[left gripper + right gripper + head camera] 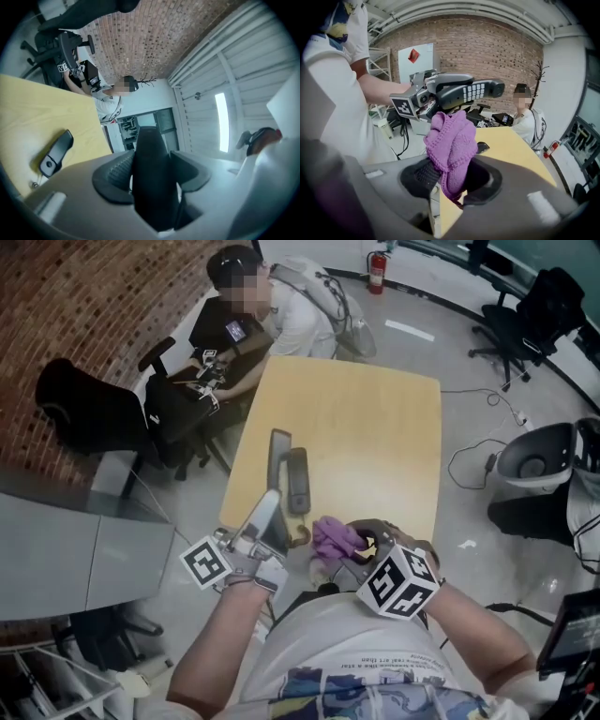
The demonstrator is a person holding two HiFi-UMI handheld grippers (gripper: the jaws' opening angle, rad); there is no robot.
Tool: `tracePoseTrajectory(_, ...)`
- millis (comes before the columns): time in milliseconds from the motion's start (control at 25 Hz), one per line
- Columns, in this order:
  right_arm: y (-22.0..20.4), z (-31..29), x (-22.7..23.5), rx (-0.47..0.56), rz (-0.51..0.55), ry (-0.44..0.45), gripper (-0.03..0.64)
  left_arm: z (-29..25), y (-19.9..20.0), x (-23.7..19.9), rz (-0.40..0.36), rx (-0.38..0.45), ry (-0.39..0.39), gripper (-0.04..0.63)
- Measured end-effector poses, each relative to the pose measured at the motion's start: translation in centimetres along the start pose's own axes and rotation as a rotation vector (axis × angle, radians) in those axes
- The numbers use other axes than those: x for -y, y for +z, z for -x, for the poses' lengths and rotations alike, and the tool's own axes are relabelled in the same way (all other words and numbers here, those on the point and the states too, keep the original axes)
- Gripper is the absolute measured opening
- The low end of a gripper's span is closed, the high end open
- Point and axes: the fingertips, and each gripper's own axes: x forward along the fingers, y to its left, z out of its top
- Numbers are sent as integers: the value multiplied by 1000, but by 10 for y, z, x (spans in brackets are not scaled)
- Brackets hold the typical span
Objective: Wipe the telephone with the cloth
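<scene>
My left gripper (152, 171) pinches the black telephone handset (471, 91), my right gripper (452, 180) the purple knitted cloth (452, 140); hard wiping could twist the handset loose.

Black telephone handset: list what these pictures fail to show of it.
Left gripper view: the black telephone handset shows only a plain dark side; the jaws hide its lower end.
Right gripper view: the purple knitted cloth overlaps its lower edge; key print is too small.
Head view: the left gripper overlaps its near end.
</scene>
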Motion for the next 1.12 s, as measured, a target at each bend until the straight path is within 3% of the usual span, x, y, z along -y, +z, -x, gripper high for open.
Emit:
tracePoseTrajectory(200,-17,17,20,28,-125,-67,121,4,2,-41,-112,-3,180,253)
tracePoseTrajectory(360,-31,31,30,28,-173,-93,121,8,0,-86,-279,-59,371,255)
tracePoseTrajectory(720,-50,52,42,68,-257,-79,121,3,-10,-140,-438,-100,563,255)
tracePoseTrajectory(1120,-66,68,68,61,-239,-46,121,2,-14,-182,-558,-118,748,255)
